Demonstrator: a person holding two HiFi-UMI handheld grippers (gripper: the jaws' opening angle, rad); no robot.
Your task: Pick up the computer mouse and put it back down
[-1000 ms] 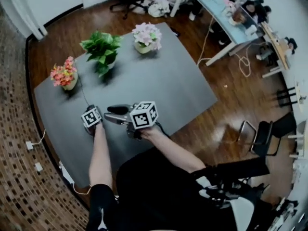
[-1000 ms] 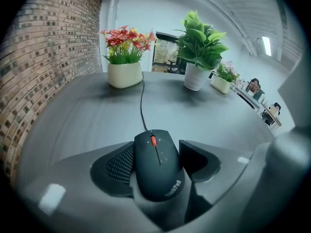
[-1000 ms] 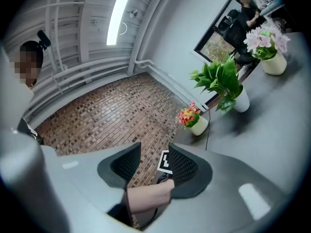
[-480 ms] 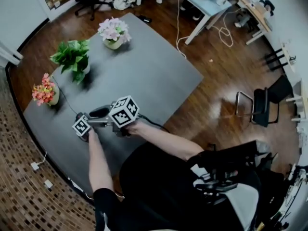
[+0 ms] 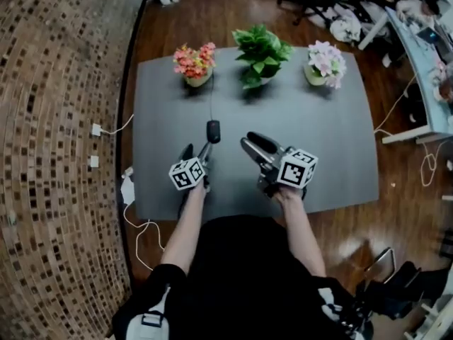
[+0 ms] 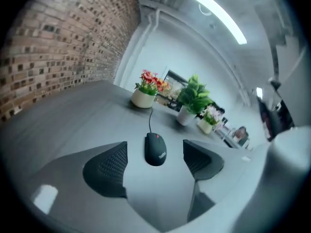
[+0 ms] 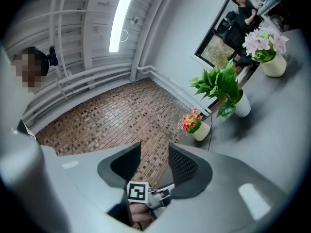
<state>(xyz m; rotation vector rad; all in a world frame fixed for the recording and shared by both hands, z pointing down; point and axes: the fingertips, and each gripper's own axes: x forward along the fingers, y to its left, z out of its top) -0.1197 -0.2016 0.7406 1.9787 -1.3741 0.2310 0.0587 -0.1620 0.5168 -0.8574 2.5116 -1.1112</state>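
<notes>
The black computer mouse (image 5: 213,130) lies flat on the grey table (image 5: 333,154), and its cable (image 5: 211,94) runs toward the far flower pot. My left gripper (image 5: 197,151) hovers just behind it and points down at it. In the left gripper view the mouse (image 6: 155,149) sits between the two pads (image 6: 108,168) without touching either. Those jaws are opening. My right gripper (image 5: 256,142) hangs beside it to the right, held level and open. Nothing is between its pads (image 7: 183,166).
Three pots stand along the table's far edge: orange-pink flowers (image 5: 194,62), a green plant (image 5: 260,48) and pale pink flowers (image 5: 324,61). Plugs and cables (image 5: 95,129) lie on the floor at left. A desk (image 5: 425,44) stands at right.
The left gripper has lifted off the table and drawn back with wider jaws. The mouse now lies free ahead of it. The head view has swung round toward the pots.
</notes>
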